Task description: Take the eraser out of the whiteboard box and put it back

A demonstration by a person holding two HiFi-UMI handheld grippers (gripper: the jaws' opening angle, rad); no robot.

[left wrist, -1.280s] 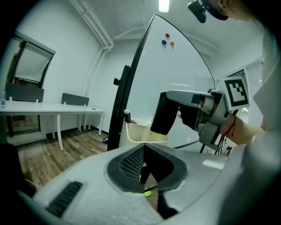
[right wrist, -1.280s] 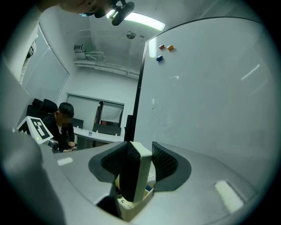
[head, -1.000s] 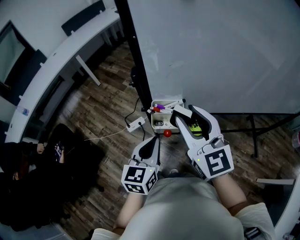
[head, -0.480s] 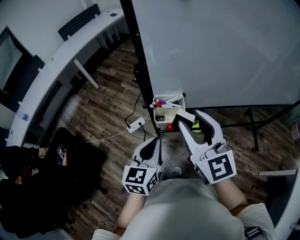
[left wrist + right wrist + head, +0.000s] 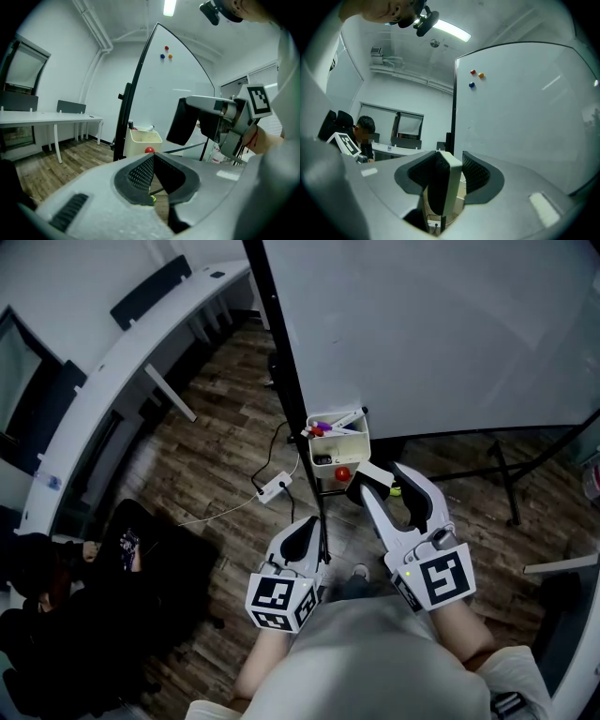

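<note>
White-backed eraser (image 5: 372, 474) clamped in right gripper (image 5: 382, 486), just clear of the whiteboard box (image 5: 359, 444), apparently ready to return; left gripper (image 5: 305, 529) closed, empty.

Dark wood-plank floor (image 5: 211, 460). Long white desk (image 5: 112, 371) curves along the left side, dark chair back (image 5: 150, 279) behind its far end. White walls (image 5: 61, 51); window (image 5: 21, 70) at left; ceiling strip light (image 5: 169, 6) lit overhead

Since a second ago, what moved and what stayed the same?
The right gripper drew the eraser back from the box, toward the person, so it now sits clear of the box. Its grip on the eraser stayed. The left gripper stayed shut and empty; the pens stayed in the box.
</note>
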